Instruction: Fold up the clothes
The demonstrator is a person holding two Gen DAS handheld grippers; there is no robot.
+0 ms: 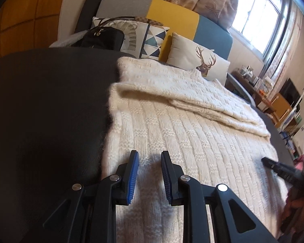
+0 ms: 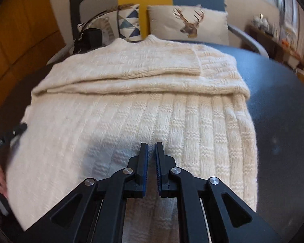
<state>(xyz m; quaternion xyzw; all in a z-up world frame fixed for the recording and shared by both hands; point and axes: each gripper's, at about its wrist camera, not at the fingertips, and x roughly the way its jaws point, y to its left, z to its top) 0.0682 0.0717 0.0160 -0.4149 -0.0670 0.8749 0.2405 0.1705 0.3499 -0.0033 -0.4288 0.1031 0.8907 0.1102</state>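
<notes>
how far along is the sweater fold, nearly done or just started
Partly done. Done: both sleeves lie folded across the chest of the cream sweater, which is flat on the dark bed. In hand: nothing is gripped; the left tool has a gap between its fingers, the right tool is nearly shut, both over the hem end. Left: folding the lower body up toward the collar.

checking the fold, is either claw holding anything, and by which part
right claw looks pinched on the sweater near its hem; left claw cannot be told
</notes>
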